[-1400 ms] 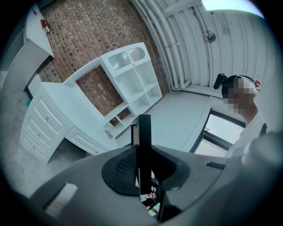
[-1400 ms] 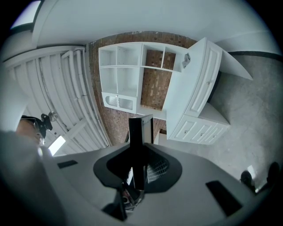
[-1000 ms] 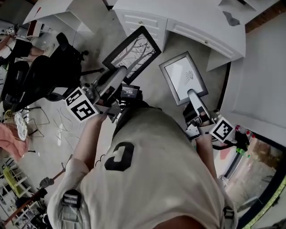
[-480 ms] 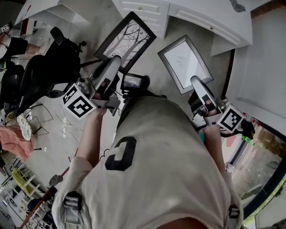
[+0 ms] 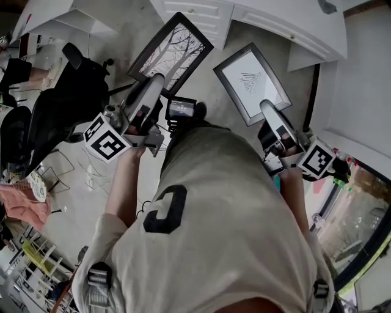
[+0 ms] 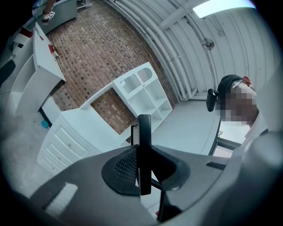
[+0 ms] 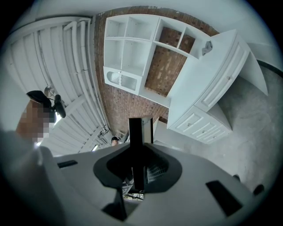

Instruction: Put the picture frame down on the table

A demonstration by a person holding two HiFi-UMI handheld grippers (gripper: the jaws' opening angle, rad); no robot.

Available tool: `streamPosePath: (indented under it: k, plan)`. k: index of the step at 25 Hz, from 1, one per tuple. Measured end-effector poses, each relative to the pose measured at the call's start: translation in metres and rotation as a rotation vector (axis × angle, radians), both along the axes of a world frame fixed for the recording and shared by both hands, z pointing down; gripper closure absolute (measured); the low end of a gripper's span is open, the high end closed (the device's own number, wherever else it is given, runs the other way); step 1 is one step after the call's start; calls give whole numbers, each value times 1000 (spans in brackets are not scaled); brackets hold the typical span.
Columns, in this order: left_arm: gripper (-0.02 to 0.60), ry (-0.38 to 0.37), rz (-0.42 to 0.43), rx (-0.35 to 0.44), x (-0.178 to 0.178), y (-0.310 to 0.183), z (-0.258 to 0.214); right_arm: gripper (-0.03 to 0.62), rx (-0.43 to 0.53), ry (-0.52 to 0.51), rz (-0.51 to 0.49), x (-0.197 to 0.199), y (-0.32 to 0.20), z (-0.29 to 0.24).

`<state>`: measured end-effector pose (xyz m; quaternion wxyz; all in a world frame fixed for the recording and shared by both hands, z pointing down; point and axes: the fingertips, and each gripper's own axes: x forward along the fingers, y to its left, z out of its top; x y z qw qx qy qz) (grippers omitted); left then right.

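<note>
Both frames sat a little higher in the head view than a second before, nearer the white drawer unit [image 5: 201,18]. Neither grip had changed.

Head view.
- Item: left gripper [image 5: 156,81], jaws pinching the lower edge of the tree-print frame [image 5: 174,52], which was held in the air above the floor.
- Item: right gripper [image 5: 267,107], jaws pinching the lower edge of the pale-mat frame [image 5: 252,78], likewise off any surface.
- Count: frames, two. Grippers, two. Marker cubes, two, being the left cube [image 5: 109,139] and the right cube [image 5: 317,160]. Black office chair [image 5: 73,92], one.

Left gripper view.
- The tree-print frame showed edge-on and upright, with the pads pressed against both its faces.
- Beyond it stood one cubby shelf [image 6: 143,90].

Right gripper view.
- The pale-mat frame showed edge-on and was clamped the same way.
- Nothing else lay between the jaws.

Step, as judged: the carry stage, with neither frame yet set down.

Next move, as judged: bring a frame over a flat table top and lower it until its edge bears there. Tip it to rest, and only then spread the jaws. The second frame must be kept clear of the first
</note>
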<state>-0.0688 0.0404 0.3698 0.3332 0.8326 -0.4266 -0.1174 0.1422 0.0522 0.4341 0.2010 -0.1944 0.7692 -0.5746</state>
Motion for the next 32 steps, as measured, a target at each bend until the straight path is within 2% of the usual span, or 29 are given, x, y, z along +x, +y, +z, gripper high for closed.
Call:
streamPosePath:
  k: [4, 6, 14, 27, 32]
  plan:
    - [532, 133, -65, -77, 7, 7, 8, 545, -76, 132, -69, 12, -3, -24]
    - [532, 157, -74, -94, 3, 6, 10, 545, -92, 155, -80, 9, -6, -27]
    - [532, 188, -76, -77, 2, 5, 11, 545, -85, 169, -72, 7, -5, -29]
    - [532, 225, -42, -57, 4, 4, 5, 545, -129, 146, -39, -5, -6, -36]
    - [532, 215, -17, -65, 11, 7, 3, 545, -155, 133, -50, -10, -2, -36]
